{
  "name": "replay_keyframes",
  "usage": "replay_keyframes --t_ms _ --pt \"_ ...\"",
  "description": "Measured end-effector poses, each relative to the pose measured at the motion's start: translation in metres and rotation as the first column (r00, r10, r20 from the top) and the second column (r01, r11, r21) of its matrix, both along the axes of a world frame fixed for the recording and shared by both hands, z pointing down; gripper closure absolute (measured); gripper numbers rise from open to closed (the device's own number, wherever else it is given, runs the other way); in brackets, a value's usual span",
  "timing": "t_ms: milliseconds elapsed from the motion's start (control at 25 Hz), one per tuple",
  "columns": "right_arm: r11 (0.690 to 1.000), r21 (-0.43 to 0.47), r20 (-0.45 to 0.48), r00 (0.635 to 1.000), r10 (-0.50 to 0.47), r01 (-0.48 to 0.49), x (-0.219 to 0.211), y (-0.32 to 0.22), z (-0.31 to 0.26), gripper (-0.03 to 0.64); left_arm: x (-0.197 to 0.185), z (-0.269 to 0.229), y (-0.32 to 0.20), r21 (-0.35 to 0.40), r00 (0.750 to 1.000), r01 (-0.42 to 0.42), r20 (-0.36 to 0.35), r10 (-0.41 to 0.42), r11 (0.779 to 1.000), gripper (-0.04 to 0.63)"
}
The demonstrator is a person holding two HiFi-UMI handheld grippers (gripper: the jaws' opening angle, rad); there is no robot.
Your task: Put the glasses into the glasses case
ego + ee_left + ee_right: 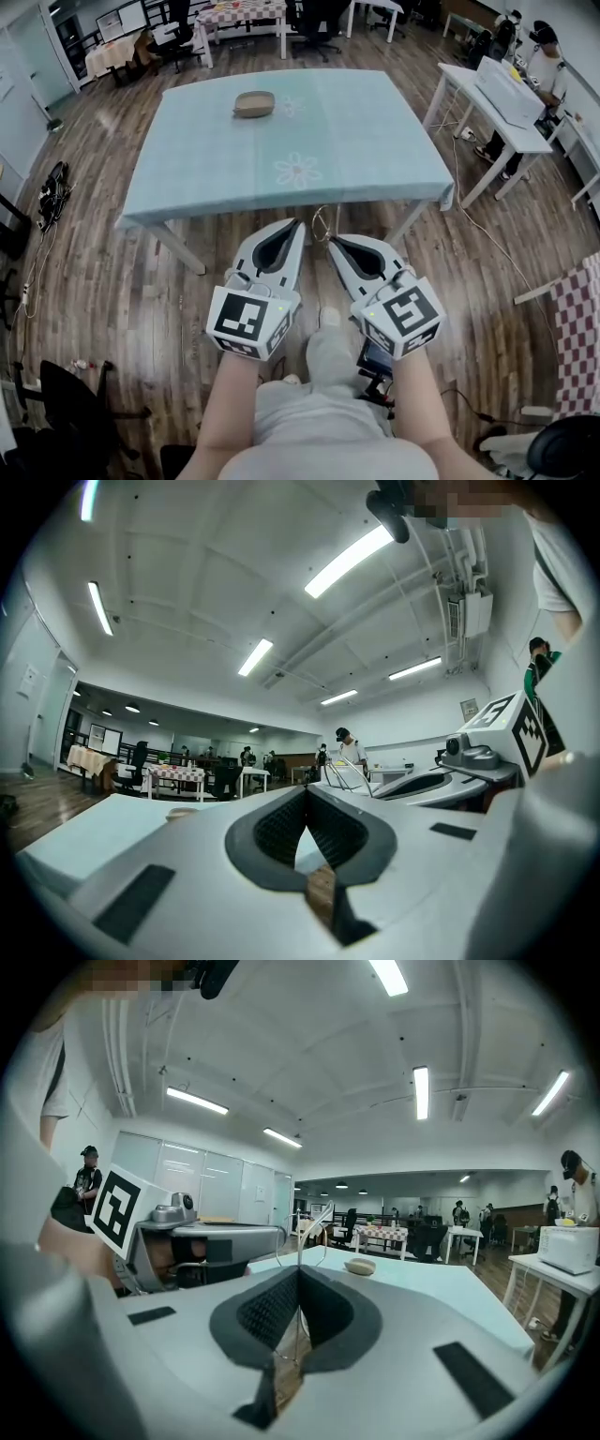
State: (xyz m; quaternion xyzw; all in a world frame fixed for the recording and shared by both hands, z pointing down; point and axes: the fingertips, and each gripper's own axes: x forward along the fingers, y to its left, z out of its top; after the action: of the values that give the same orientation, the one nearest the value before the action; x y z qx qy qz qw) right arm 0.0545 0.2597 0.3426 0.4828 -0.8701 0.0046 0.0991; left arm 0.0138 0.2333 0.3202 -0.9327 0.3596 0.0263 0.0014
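Observation:
A tan glasses case (254, 104) lies closed at the far side of the table with the light blue cloth (375, 141); it is also a small tan shape in the right gripper view (360, 1266) and the left gripper view (181, 813). Thin wire-framed glasses (322, 221) hang in the air just before the table's near edge. My right gripper (333, 240) is shut on them, and the frame (316, 1224) sticks up from its tips (298, 1269). My left gripper (298, 225) is beside it, shut on nothing (306, 791), with the glasses (354, 772) to its right.
A white desk (506, 122) with a white box stands to the right, with a person beside it. Cables lie on the wooden floor at the left (52, 192). A black chair (70, 403) is at the lower left. More tables and chairs stand at the back (239, 13).

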Motion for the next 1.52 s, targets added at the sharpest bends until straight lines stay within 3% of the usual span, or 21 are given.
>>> replay_keyframes --t_ms 760,1520 --pt "0.995 -0.053 -0.007 0.996 -0.088 0.087 0.019 -0.117 0.005 0.609 0.016 0.008 -0.112 -0.049 0.995 0.089 0.041 -0.087 0.995 0.586" --pt "0.979 -0.098 0.027 0.984 -0.176 0.178 0.099 -0.216 0.016 0.608 0.083 0.017 -0.216 -0.099 0.977 0.215 0.024 -0.214 0.972 0.586"
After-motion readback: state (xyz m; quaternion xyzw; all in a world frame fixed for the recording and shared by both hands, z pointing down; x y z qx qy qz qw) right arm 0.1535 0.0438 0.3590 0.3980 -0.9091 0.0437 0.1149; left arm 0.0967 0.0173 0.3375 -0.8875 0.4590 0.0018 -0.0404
